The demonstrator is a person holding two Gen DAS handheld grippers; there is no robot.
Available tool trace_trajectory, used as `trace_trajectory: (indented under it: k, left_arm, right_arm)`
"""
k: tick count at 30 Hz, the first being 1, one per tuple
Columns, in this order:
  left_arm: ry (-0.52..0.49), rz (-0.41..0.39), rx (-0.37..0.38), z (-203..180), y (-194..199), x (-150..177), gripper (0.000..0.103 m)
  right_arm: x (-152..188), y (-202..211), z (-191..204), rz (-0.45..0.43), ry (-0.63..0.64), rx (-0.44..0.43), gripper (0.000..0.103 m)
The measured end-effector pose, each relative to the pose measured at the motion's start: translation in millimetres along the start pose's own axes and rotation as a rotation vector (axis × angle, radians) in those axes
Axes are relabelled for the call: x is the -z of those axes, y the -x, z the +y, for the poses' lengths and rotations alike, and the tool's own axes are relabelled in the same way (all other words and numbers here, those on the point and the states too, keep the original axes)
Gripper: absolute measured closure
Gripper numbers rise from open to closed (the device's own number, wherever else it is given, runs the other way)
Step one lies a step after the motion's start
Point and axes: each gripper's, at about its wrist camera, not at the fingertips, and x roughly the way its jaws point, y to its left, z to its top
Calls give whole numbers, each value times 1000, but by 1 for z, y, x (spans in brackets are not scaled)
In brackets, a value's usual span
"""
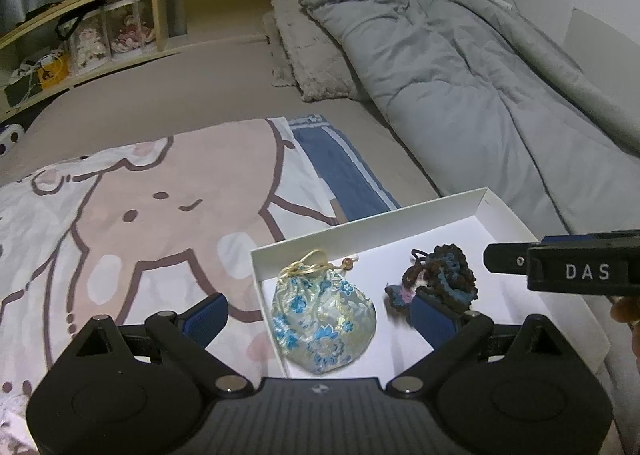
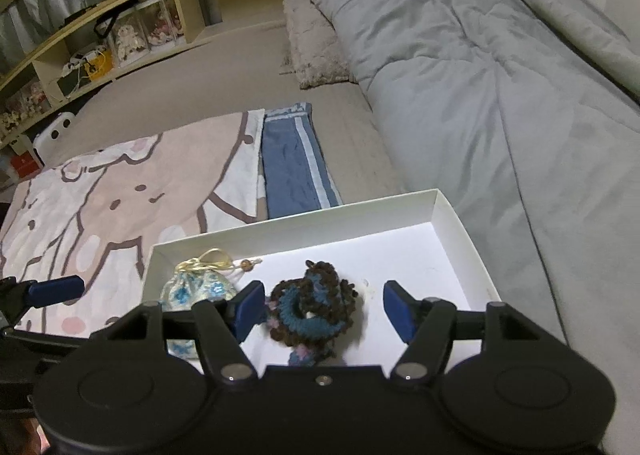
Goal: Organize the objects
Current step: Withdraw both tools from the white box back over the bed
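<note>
A shallow white box (image 1: 360,223) lies on the bed. In its left part rests a pale floral drawstring pouch (image 1: 325,321) with a gold cord. To its right lies a brown-and-blue crocheted piece (image 1: 440,275). My left gripper (image 1: 320,315) is open, its blue pads wide on either side of the pouch and apart from it. In the right wrist view, my right gripper (image 2: 325,311) is open around the crocheted piece (image 2: 316,305), and its pads do not press on it. The pouch (image 2: 200,287) shows partly behind the left finger, inside the box (image 2: 300,223).
Under the box's left side lies a cartoon-print blanket (image 1: 140,215), with a folded blue striped cloth (image 1: 340,171) beside it. A grey duvet (image 1: 460,75) runs along the right. A fuzzy pillow (image 1: 308,51) sits at the head, and a wooden shelf (image 1: 100,35) holds clutter.
</note>
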Motion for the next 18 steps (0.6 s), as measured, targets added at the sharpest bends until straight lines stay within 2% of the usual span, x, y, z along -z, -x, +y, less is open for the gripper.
trace_trajectory:
  k: [8,15,18]
  left_arm:
    - [13,-19,-9,7,38,8,5]
    - [12,-39,-16,10,72,16,5]
    - [20,-46,-16,12,84,21,2]
  right_arm:
    - [13,41,13,-37,26,-8,32]
    - [27,75,20,-83,37,5,22]
    - [35,88,22,-105,47,7,17]
